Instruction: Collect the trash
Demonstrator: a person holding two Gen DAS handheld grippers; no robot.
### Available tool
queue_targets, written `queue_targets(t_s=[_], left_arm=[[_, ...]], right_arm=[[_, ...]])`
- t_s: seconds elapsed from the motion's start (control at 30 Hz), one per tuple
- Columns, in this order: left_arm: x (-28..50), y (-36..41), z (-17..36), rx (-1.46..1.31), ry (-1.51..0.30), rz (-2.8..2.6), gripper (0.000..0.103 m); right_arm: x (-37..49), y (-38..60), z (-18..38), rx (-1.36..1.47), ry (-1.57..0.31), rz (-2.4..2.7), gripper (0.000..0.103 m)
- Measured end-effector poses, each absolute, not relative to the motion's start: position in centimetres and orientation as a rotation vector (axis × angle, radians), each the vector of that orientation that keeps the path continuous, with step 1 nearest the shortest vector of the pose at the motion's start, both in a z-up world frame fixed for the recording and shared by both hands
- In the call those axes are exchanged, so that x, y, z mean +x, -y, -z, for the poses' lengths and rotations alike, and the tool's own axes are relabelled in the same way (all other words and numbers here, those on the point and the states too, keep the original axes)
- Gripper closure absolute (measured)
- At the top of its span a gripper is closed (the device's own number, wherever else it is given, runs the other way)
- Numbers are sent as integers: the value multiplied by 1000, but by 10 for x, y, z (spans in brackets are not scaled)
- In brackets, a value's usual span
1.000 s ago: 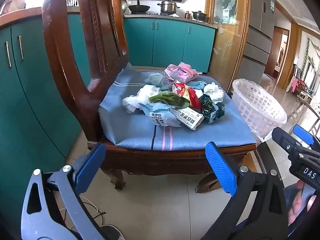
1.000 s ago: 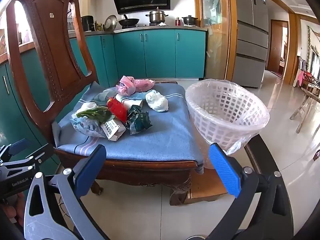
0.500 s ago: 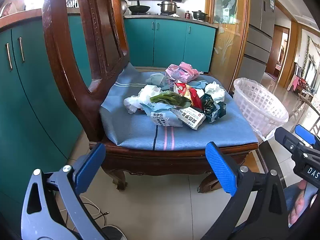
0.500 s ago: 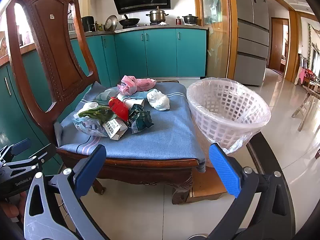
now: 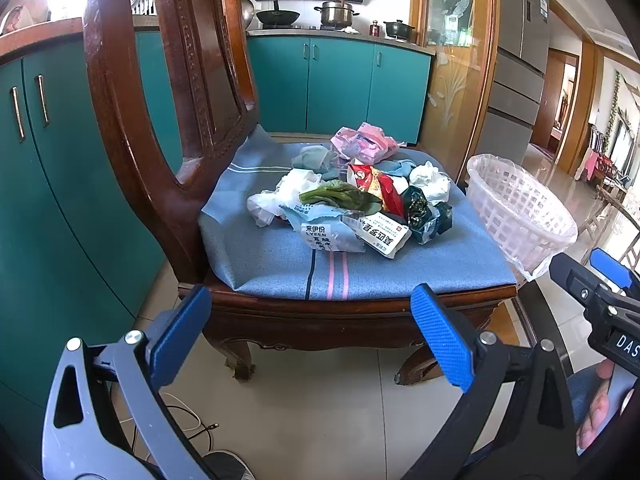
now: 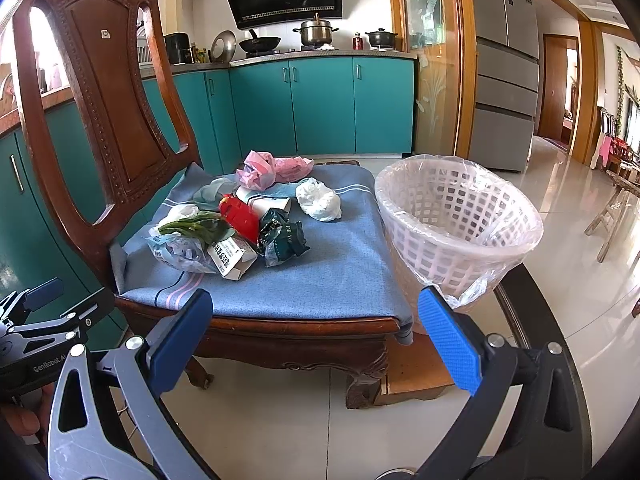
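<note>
Right wrist view: the right claw (image 6: 312, 336) is spread wide and holds nothing; in the left wrist view the left claw (image 5: 316, 332) is likewise wide open and empty. Both sit short of the chair (image 6: 100, 92). The trash pile (image 6: 240, 220) lies untouched at frame centre on the blue cushion (image 6: 332, 280). The lined white basket (image 6: 460, 220), centre right beside the seat, appears empty. Judgement: collection not yet begun; every piece remains to be moved.

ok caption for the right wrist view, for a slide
Open right gripper faces a pile of trash on a chair cushion, lined white basket alongside.
</note>
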State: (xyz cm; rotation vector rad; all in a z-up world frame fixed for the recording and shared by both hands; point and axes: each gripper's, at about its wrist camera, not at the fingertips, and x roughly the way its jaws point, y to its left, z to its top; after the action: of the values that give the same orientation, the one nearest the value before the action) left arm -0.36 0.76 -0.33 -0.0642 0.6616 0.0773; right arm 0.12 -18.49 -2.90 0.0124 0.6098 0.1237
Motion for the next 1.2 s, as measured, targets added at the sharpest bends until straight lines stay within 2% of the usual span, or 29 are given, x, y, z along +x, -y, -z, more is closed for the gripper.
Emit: queue_targets(t_s=[1.2], left_arm=[[-2,-8,5,-63,-670,-82,3]], right_arm=[[1,184,29,14,-611,-128,3]])
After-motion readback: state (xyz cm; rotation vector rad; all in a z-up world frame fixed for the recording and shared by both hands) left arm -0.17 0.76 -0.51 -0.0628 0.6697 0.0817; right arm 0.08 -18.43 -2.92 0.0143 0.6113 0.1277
